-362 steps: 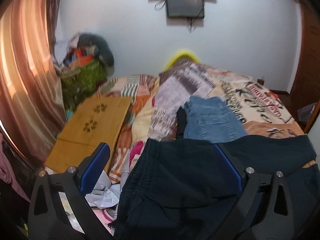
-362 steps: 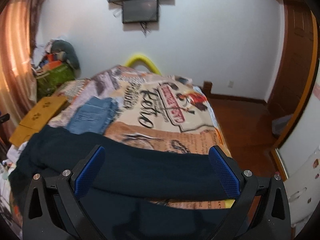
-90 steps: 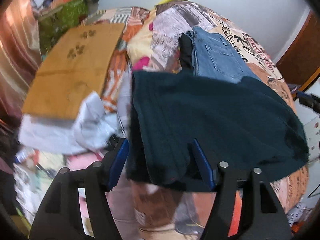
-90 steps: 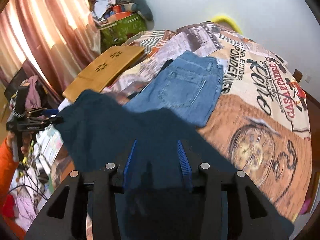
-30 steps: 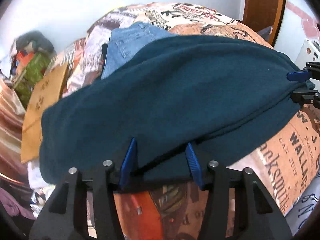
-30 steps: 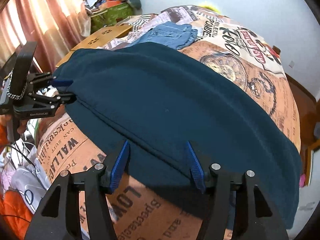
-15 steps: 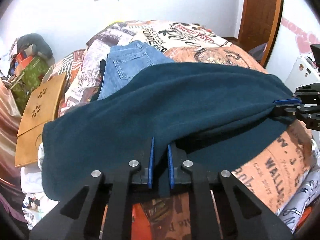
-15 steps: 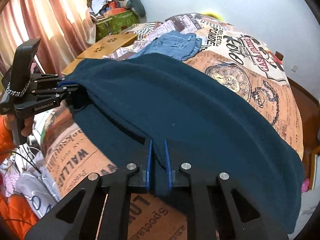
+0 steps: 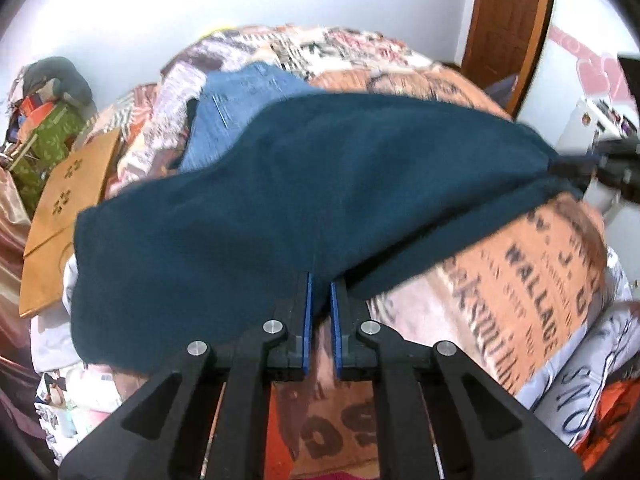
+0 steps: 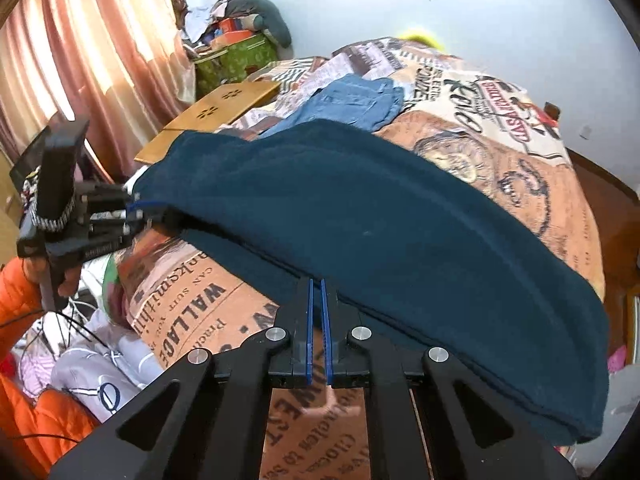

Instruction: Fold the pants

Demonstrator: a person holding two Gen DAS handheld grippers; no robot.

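The dark teal pants [image 9: 320, 184] lie stretched across the bed, folded lengthwise, also in the right wrist view [image 10: 380, 216]. My left gripper [image 9: 320, 280] is shut on the near edge of the pants. My right gripper [image 10: 315, 286] is shut on the pants' near edge at the other end. Each gripper shows in the other's view: the right one [image 9: 576, 166] at the far right, the left one [image 10: 132, 210] at the left, each pinching an end and lifting the top layer.
Folded blue jeans [image 9: 240, 100] lie beyond the pants on the printed bedspread [image 10: 500, 120]. A wooden lap board [image 9: 64, 196] rests at the bed's left side. Curtains [image 10: 80, 60], a green bag with clutter [image 10: 236, 56] and a wooden door [image 9: 508, 20] surround the bed.
Both grippers closed on the near edge of the pants and have lifted it slightly; one second ago both were open around it.
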